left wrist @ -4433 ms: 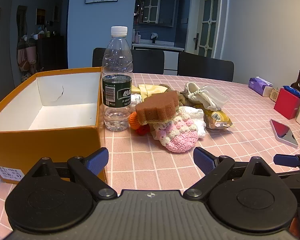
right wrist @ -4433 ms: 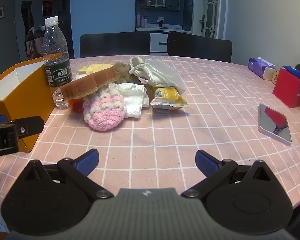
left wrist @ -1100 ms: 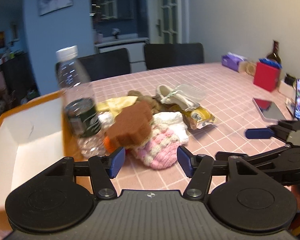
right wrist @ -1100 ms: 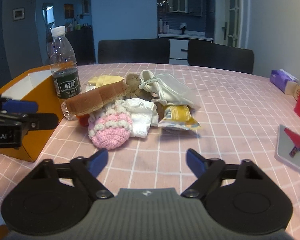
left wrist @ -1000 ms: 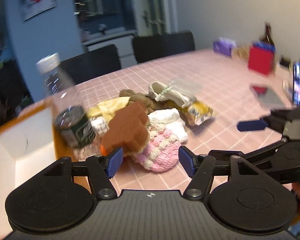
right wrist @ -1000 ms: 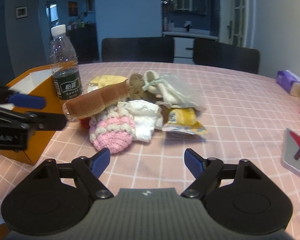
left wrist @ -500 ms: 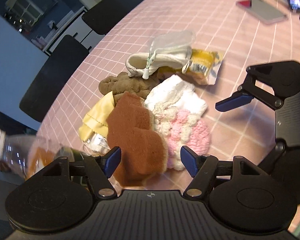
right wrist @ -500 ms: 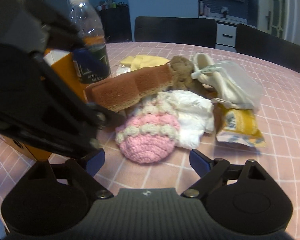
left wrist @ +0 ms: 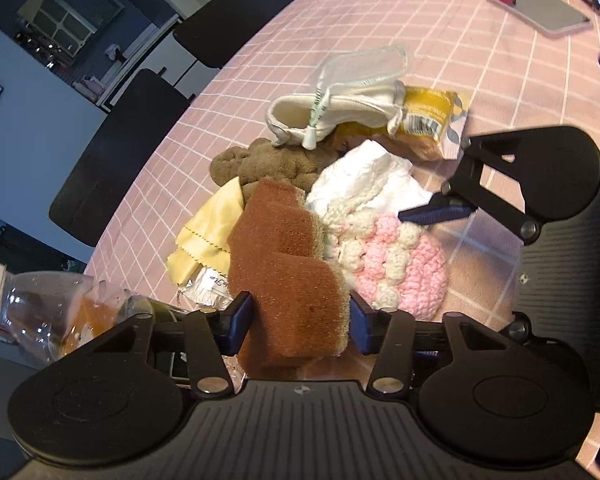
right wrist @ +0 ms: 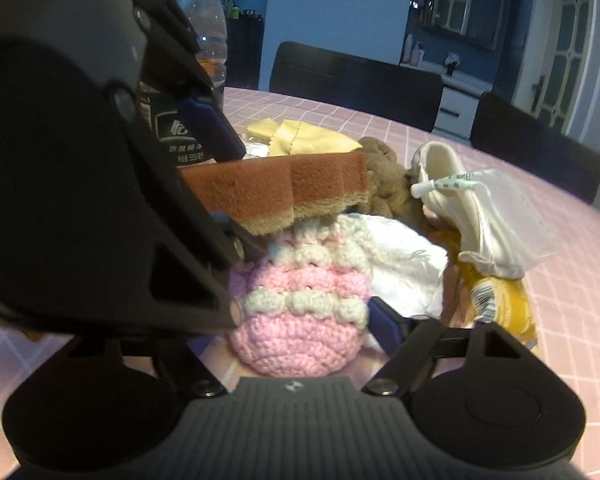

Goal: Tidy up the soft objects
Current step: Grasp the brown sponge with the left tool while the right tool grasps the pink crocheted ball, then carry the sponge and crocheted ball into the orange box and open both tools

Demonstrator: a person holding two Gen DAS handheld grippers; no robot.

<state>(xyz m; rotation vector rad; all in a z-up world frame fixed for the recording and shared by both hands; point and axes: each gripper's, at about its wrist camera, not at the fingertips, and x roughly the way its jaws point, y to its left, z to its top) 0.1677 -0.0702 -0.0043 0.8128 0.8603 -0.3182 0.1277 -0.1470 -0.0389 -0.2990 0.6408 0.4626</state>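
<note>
A pile of soft things lies on the pink checked table (left wrist: 380, 20). On top is a brown sponge (left wrist: 284, 264), seen edge-on from the right wrist (right wrist: 276, 188). My left gripper (left wrist: 300, 316) points down at it, jaws closing, both blue pads against the sponge's sides. Under the sponge is a pink and cream crochet piece (right wrist: 296, 332). My right gripper (right wrist: 300, 320) straddles it with jaws closing; one blue fingertip (right wrist: 380, 320) is at its edge. The other fingertip is hidden behind the left gripper's black body (right wrist: 100, 160).
Also in the pile are a white cloth (left wrist: 364, 176), a brown plush (left wrist: 268, 164), a yellow cloth (left wrist: 208, 232), a cream shoe with a clear bag (left wrist: 340, 112) and a yellow snack packet (left wrist: 428, 116). A water bottle (left wrist: 40, 308) stands at the left. A phone (left wrist: 536, 8) lies far right.
The left jaws have narrowed from either side of the sponge onto it. The right gripper has come forward and lower, and the crochet piece now sits between its narrower jaws.
</note>
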